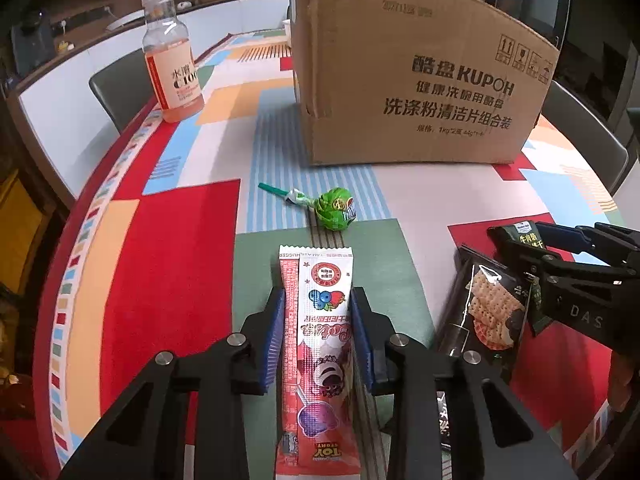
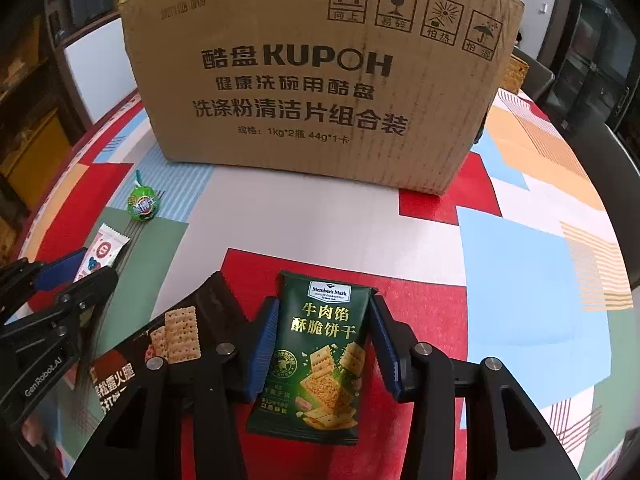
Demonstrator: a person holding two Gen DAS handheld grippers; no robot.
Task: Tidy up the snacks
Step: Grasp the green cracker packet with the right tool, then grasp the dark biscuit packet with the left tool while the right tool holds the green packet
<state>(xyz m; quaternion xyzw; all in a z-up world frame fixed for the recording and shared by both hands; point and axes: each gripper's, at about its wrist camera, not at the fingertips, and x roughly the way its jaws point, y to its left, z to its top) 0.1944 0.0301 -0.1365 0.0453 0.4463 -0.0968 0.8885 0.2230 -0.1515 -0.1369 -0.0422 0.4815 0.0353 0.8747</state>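
I am holding two snacks at once: the left gripper (image 1: 316, 336) jaws are pinching the pink lollipop packet (image 1: 316, 360), the right gripper (image 2: 324, 344) jaws the green cracker pouch (image 2: 320, 356), both near the tabletop's near edge. Next, I judge, both need carrying to the cardboard box (image 2: 320, 80).

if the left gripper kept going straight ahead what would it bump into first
Probably the green lollipop, lying just beyond the pink packet that the left gripper holds. Behind it stands the cardboard box. If the gripper is held above the table, it may pass over the lollipop; height is unclear.
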